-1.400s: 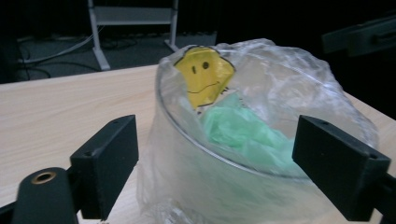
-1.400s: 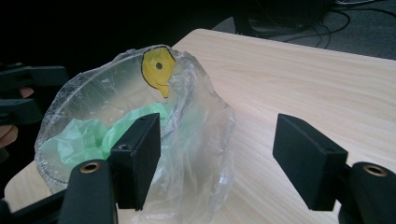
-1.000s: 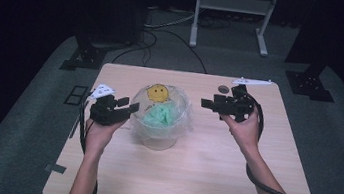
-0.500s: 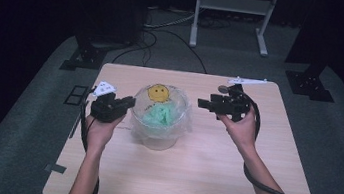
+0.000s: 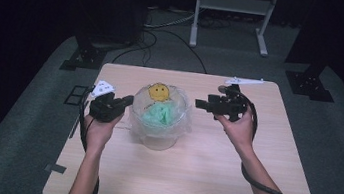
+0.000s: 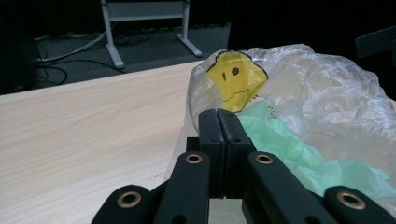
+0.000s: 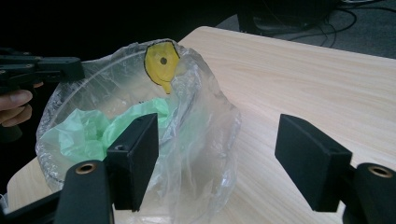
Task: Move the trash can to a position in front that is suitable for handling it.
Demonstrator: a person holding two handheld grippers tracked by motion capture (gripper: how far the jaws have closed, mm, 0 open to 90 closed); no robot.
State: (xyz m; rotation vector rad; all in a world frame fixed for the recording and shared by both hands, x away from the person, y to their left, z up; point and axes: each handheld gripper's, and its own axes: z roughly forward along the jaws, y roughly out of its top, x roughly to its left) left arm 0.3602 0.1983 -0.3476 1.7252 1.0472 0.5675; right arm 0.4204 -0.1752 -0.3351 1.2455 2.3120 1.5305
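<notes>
My left gripper (image 6: 218, 122) has just been closing and its jaws now meet at the near rim of the clear plastic bag (image 5: 184, 110) lining the glass bowl (image 5: 157, 138) mid-table; whether film is pinched I can't tell. My right gripper (image 7: 224, 154) hovers wide open beside it. If I pull left too hard, the thin film could tear or drag the bowl over, spilling the green crumpled bag (image 7: 93, 130).

one lined bowl (image 5: 158, 125), two tools, one table (image 5: 210, 177)
</notes>
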